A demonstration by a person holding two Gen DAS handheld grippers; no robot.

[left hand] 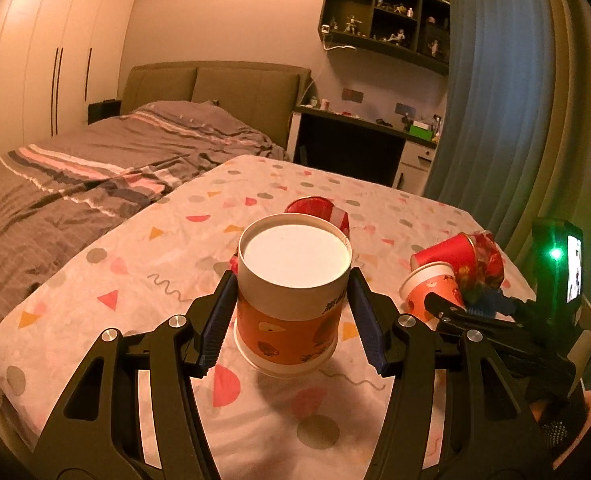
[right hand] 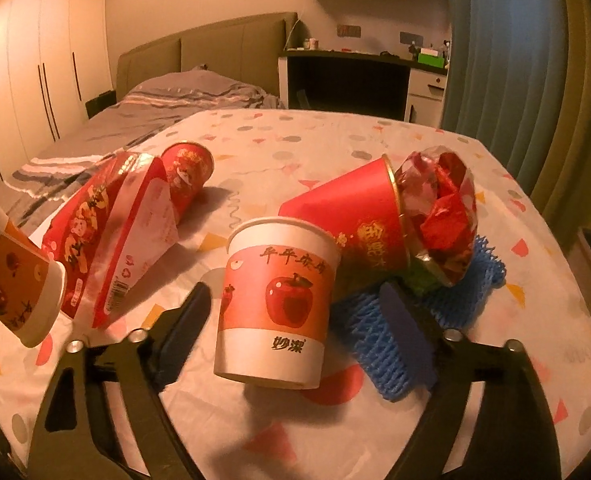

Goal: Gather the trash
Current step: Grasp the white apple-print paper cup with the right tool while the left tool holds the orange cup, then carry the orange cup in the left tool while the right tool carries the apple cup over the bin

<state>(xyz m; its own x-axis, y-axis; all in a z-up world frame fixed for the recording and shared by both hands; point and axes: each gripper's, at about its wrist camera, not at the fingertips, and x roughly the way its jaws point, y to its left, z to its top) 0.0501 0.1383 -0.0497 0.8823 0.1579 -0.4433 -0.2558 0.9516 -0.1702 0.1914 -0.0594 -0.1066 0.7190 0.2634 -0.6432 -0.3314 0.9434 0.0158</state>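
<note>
Orange cup (left hand: 291,300) clamped in left gripper (left hand: 291,320) (tilted down); right gripper (right hand: 295,320) apart around apple cup (right hand: 275,304).

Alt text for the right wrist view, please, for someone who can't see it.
The open right gripper straddles a white paper cup with an apple print on a confetti-patterned tablecloth. Behind it lie a red cup, crumpled red wrapping and blue foam netting; a red packet lies left.

Blue foam net (right hand: 387,352) partly hidden behind cup (right hand: 275,300); shelf figurines (left hand: 391,20) too small to tell.
</note>
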